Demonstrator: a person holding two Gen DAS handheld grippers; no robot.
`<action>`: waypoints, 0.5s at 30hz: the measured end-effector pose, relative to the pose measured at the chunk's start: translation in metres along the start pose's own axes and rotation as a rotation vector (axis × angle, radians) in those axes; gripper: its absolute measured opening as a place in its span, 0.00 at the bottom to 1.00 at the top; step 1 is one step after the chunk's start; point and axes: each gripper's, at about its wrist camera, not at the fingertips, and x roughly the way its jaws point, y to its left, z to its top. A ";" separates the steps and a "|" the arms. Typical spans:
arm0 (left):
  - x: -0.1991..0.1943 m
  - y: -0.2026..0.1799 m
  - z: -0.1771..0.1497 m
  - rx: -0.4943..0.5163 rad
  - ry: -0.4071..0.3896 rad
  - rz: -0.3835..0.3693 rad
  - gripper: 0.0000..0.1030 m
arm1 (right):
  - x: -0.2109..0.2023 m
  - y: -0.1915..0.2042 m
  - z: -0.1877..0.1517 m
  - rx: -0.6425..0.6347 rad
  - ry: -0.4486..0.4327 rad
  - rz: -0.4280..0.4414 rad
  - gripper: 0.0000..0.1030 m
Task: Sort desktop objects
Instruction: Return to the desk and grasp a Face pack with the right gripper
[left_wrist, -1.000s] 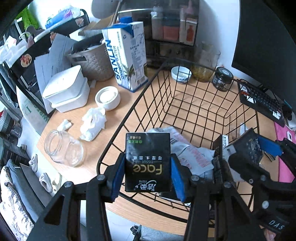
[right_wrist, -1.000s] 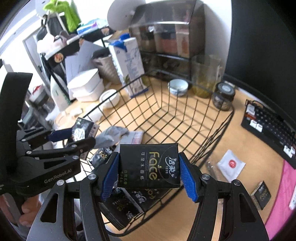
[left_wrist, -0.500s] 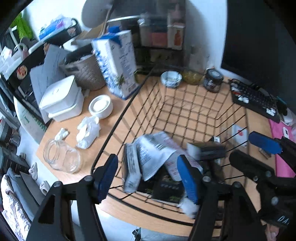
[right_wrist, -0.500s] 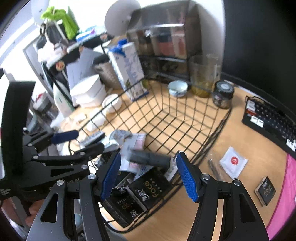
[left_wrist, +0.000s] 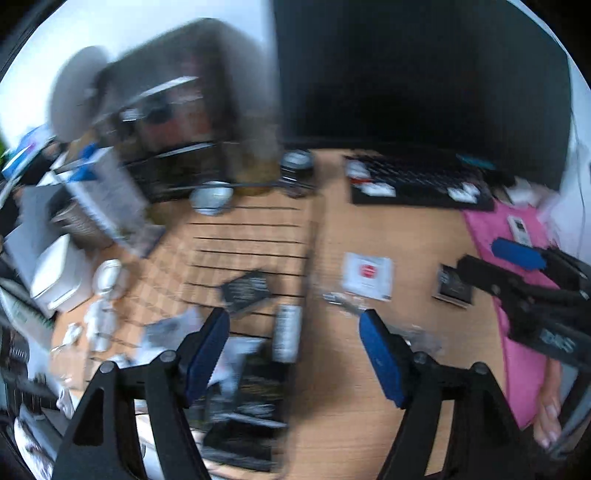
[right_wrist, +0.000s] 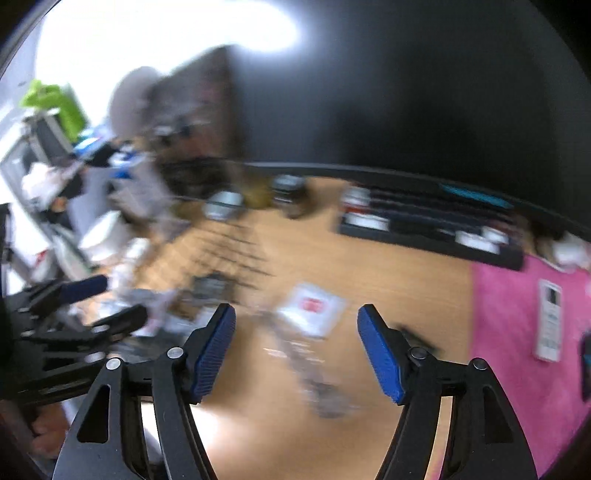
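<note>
Both hand-held grippers (left_wrist: 293, 347) (right_wrist: 295, 345) opening, empty

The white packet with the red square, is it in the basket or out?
Out. The white packet lies flat on the bare desk, right of the wire basket.

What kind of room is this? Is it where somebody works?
Probably a home desk or workspace. A big dark monitor stands behind a black keyboard on a wooden desk, with a pink desk mat and a wire basket for sorting clutter.
</note>
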 end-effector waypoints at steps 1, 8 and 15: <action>0.008 -0.015 0.001 0.021 0.018 -0.023 0.74 | 0.006 -0.013 -0.003 0.003 0.020 -0.016 0.67; 0.055 -0.068 -0.006 0.102 0.133 -0.064 0.74 | 0.059 -0.067 -0.021 -0.072 0.182 -0.090 0.67; 0.087 -0.073 -0.016 0.066 0.231 -0.058 0.74 | 0.094 -0.052 -0.024 -0.291 0.243 -0.126 0.67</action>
